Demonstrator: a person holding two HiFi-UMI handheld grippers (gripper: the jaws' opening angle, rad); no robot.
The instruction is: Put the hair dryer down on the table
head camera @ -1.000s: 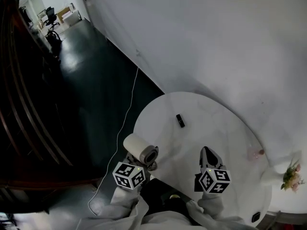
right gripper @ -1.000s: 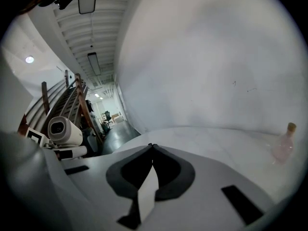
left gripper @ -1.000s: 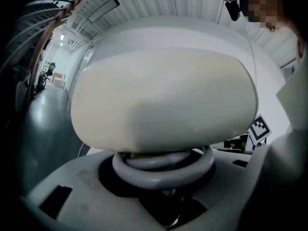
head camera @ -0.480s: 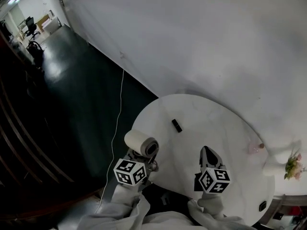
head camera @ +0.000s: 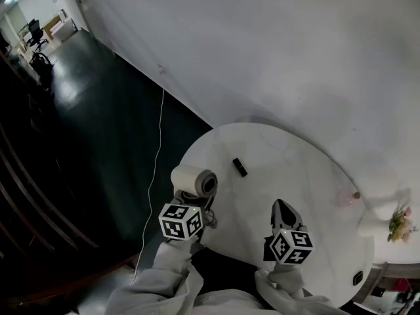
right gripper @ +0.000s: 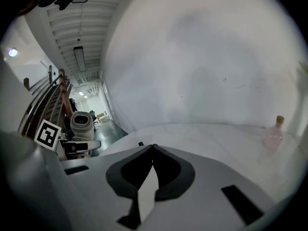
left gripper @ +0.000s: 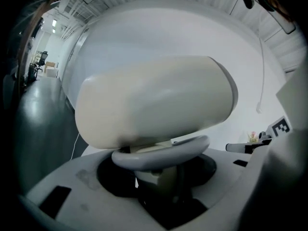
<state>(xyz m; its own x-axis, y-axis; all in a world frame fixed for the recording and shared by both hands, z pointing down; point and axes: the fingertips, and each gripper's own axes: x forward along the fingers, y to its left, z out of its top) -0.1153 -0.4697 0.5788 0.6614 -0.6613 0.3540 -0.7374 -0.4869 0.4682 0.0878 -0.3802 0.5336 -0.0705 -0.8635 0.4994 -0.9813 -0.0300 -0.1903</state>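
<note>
The cream hair dryer (head camera: 193,180) hangs over the left edge of the round white table (head camera: 289,163), barrel sideways with its dark mouth toward the table. My left gripper (head camera: 195,204) grips its handle from below. In the left gripper view the barrel (left gripper: 154,100) fills the frame above the jaws, and the handle (left gripper: 161,177) sits between them. The jaws are opening slightly, still touching the handle. My right gripper (head camera: 281,207) is over the table's near part, shut with nothing in it (right gripper: 153,146). The right gripper view shows the dryer (right gripper: 82,124) at far left.
A small black object (head camera: 240,167) lies on the table near its left side. A pink bottle (head camera: 348,199) stands at the right edge, and flowers (head camera: 398,225) stand beyond it. A white cable (head camera: 155,169) runs across the dark floor at left. A white wall rises behind the table.
My left gripper has carried the hair dryer a little forward along the table's left edge. The right gripper has kept its place.
</note>
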